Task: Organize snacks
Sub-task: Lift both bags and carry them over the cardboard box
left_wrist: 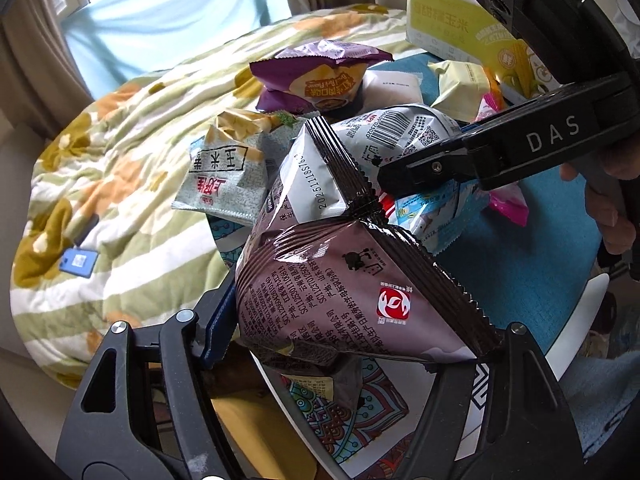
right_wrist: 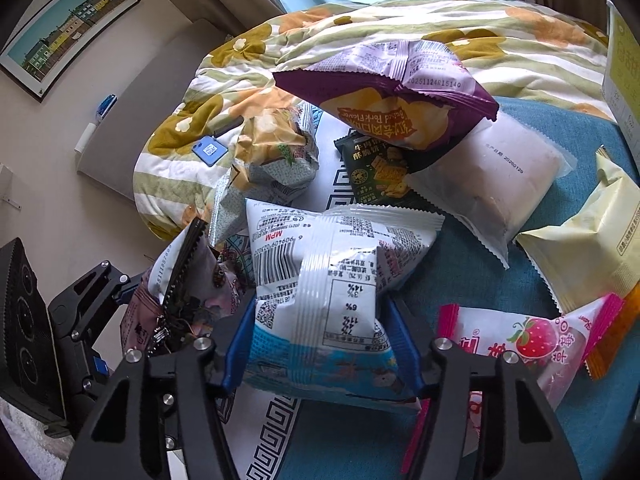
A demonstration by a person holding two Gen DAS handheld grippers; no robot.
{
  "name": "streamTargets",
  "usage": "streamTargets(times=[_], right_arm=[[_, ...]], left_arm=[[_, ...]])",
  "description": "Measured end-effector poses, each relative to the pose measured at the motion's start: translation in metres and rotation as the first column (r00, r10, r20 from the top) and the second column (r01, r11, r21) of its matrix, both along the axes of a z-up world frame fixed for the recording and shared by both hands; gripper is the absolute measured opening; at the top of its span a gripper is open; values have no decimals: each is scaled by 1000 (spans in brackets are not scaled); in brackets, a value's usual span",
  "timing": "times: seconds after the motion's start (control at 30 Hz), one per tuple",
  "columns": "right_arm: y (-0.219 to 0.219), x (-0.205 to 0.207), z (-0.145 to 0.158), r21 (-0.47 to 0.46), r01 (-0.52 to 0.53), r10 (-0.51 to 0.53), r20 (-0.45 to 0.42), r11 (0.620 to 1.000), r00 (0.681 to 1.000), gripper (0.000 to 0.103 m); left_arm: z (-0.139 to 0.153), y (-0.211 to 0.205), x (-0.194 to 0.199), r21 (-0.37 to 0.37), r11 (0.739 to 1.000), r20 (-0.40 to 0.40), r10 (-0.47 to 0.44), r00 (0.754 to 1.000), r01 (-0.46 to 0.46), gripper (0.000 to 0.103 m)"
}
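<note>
My left gripper is closed on a brown snack bag, which fills the lower centre of the left wrist view; the bag bulges between the two fingers, its crimped seam pointing up toward mid-frame. In the right wrist view the same brown snack bag appears at lower left, with the left gripper's black body behind it.

My right gripper is clamped on a white-and-blue snack bag, its blue finger pads pressing in on both flanks at lower centre. In the left wrist view that white-and-blue snack bag sits just above the brown one, and the right gripper enters from the right edge.

Remaining snacks as I observe them in the right wrist view:
- a purple chip bag at upper centre, lying over a dark green cracker pack;
- a translucent white pack at right of centre, touching the cracker pack;
- a pale yellow pack at the right edge;
- a strawberry-printed pink pack at lower right, just beside the right gripper;
- a grey-and-yellow snack bag left of centre, at the edge of the bed.

The packs lie on a teal surface with a patterned white cloth at lower centre. A floral quilt covers the bed along the top of the frame, with a small blue card on it. A yellow-green box stands at upper right of the left wrist view.
</note>
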State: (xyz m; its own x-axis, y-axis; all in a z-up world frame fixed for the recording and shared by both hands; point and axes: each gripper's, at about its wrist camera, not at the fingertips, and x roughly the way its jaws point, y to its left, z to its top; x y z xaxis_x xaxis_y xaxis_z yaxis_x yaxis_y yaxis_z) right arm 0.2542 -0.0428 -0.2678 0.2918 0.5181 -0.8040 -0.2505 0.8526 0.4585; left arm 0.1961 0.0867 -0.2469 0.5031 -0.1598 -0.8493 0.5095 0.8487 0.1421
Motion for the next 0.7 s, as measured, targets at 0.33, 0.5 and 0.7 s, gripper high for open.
streamTargets(times=[0.33, 0.5, 0.7], right_arm=[[-21, -22, 49, 34, 29, -32, 85, 999, 996, 56], [-53, -43, 96, 69, 58, -68, 160, 996, 985, 56], [-108, -66, 151, 54, 101, -112, 256, 993, 960, 56]], left_arm=[[60, -16, -22, -45, 996, 67, 78, 995, -75, 67], [100, -42, -34, -56, 991, 128, 129, 983, -123, 67], [150, -95, -39, -113, 984, 210, 160, 965, -138, 68]])
